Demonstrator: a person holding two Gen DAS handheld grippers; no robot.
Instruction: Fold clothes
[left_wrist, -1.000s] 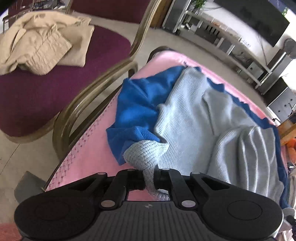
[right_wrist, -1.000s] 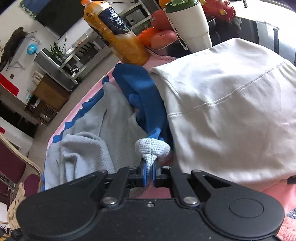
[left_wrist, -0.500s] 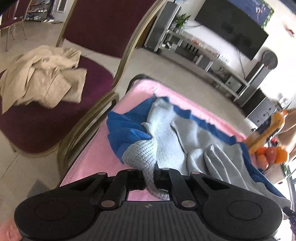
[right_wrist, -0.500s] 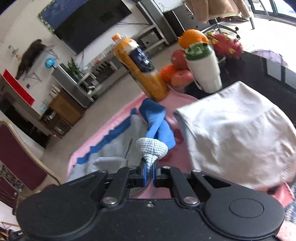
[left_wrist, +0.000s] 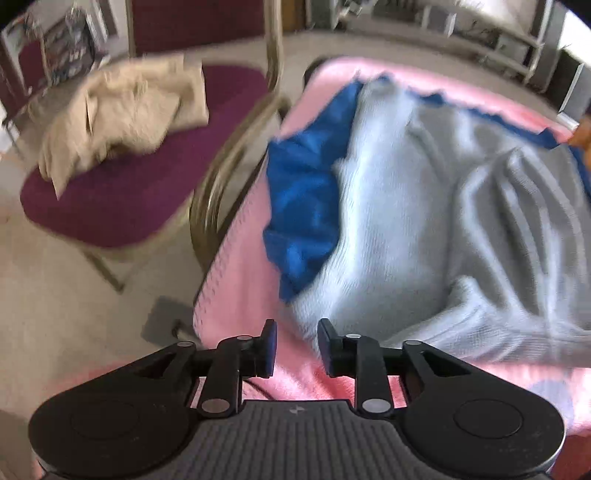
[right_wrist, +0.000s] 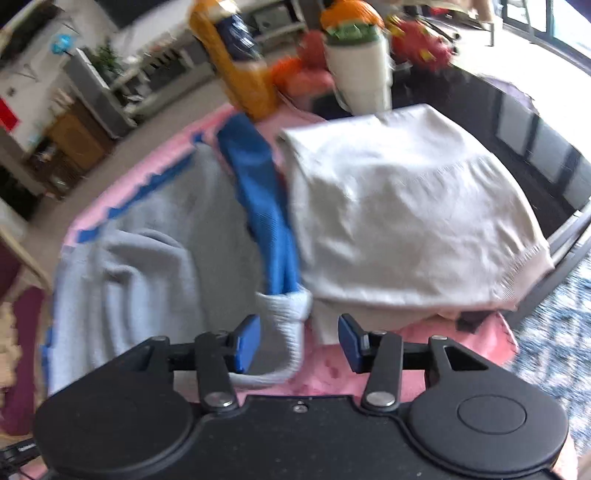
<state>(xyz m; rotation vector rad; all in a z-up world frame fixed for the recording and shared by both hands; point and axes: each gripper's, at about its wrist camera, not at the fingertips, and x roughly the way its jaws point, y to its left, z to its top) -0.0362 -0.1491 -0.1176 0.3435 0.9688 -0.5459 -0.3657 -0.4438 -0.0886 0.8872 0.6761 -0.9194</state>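
— Where's the sweater (left_wrist: 424, 229)?

— Spread over the pink surface (left_wrist: 236, 273), filling the centre and right of the left view. Left tool (left_wrist: 294, 342) spread, empty, hem just ahead.

— And the right?

— Right tool (right_wrist: 297, 341) spread too, cuff (right_wrist: 290, 314) lying loose between the pads, sleeve running to upper left.
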